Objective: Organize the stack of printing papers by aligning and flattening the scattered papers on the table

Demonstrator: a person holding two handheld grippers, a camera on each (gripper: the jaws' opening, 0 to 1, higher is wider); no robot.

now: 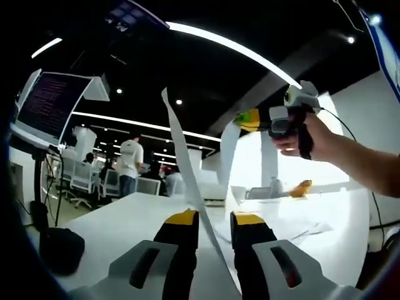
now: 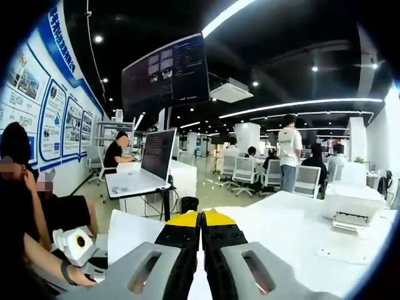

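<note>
Left gripper view: paper stack [image 1: 187, 181] held edge-on between parted jaws.
Left gripper [image 1: 215, 220] released; right gripper [image 2: 201, 220] clenched on the sheets' edge. Advice: tap edges square on the table [image 1: 125, 219] beneath, then flatten.

The paper sheet [image 1: 187, 175] was plain white, as was the surface [image 1: 125, 219]. Both grippers' fingers [image 1: 181, 240] were black with yellow tips. The right gripper [image 1: 284, 119], seen from the left gripper view, was grey with yellow and green. The wall posters [image 2: 53, 115] were white, bordered in blue.
</note>
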